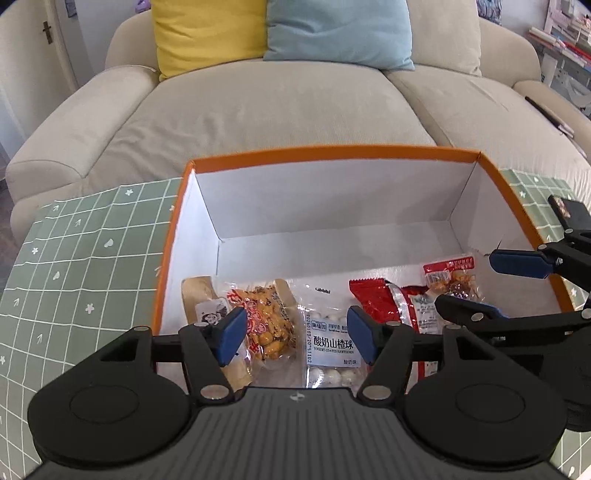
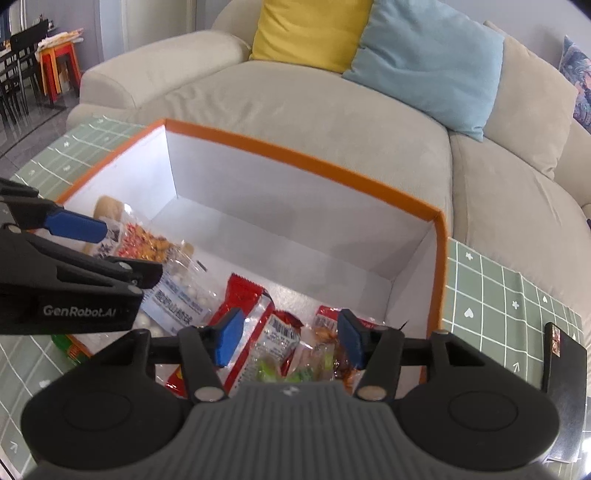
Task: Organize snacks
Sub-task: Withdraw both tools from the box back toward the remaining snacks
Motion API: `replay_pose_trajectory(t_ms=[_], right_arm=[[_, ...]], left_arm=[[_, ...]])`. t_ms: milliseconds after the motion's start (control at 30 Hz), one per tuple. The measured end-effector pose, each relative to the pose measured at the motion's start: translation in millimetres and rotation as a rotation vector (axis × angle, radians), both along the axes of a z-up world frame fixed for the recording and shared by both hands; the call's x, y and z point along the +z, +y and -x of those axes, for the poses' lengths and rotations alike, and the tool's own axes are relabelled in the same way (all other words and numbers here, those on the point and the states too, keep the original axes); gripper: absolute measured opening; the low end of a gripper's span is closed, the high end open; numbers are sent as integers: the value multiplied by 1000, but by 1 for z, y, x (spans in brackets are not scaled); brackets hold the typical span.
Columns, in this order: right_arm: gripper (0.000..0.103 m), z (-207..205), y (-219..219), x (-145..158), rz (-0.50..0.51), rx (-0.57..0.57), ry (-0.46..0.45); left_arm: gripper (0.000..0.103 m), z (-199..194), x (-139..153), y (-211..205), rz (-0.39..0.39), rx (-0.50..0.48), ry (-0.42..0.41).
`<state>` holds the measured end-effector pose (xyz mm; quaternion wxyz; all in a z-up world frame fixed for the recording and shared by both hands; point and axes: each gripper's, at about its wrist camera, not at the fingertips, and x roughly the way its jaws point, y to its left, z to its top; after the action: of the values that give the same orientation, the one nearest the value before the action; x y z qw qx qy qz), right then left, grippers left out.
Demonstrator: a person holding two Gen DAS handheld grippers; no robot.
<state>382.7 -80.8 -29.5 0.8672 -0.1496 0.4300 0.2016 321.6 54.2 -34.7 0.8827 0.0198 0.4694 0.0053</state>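
An orange-rimmed white box [image 1: 332,153] [image 2: 295,157] stands on the green checked cloth. Several snack packs lie along its near side: a beige pack [image 1: 197,295], a peanut pack [image 1: 266,325] [image 2: 147,243], a clear yogurt-hawthorn ball pack [image 1: 330,339] [image 2: 177,299], red packs [image 1: 373,299] [image 2: 240,295] and a small red-topped pack [image 1: 450,277] [image 2: 328,332]. My left gripper [image 1: 295,338] is open and empty above the left packs. My right gripper [image 2: 288,341] is open and empty above the red packs; it also shows in the left wrist view [image 1: 491,284].
A beige sofa [image 1: 258,103] [image 2: 332,110] with yellow [image 1: 207,33] and light blue [image 1: 340,33] cushions stands behind the box. The green checked cloth [image 1: 74,258] [image 2: 498,288] covers the table. A dark phone-like object [image 2: 563,354] lies right of the box.
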Motion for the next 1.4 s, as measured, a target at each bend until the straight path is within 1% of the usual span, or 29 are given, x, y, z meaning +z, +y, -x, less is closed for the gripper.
replay_pose_trajectory(t_ms=[167,233,300,333,367,500,567,667,767,867,967,1067,1200,1300,1400], right_arm=[[62,10,-5,18,-43,-28,-50],[62,20,-9,27,-81,-46,-81],[65,28,-14,33,-123,-64,-99],[68,34,-18,37,-149,-73,-110],[68,40,-20,40,-167,-82,-122],[69,67,-30,51,-216,-113,-175],[72,81,-35,56,-243,-130,-197],[72,105,-44,62,-276,-149,-230],[73,130,-50,62,-273,-166,-267],[72,152,-58,59,-312,-168,-254],[72,172,-65,54,-330,-185,-251],[72,190,-68,47,-307,-191,-274],[72,209,-73,34,-287,-207,-265],[72,219,-76,22,-265,-220,-246],[72,225,-80,8,-250,-226,-215]], left_arm=[[73,15,19,4,7,41,-42],[73,23,27,5,5,60,-65],[73,35,38,6,0,80,-109],[73,40,42,7,-1,84,-128],[73,48,48,6,0,86,-157],[73,78,66,0,-10,68,-253],[73,93,70,-3,-9,60,-288],[73,116,71,-6,13,47,-321],[73,132,65,-3,52,55,-312],[73,146,57,-1,74,63,-297],[73,163,52,0,86,64,-290],[73,178,44,-1,92,60,-285],[79,193,31,-2,102,52,-271],[80,200,19,0,129,58,-234],[84,204,5,3,152,76,-192]])
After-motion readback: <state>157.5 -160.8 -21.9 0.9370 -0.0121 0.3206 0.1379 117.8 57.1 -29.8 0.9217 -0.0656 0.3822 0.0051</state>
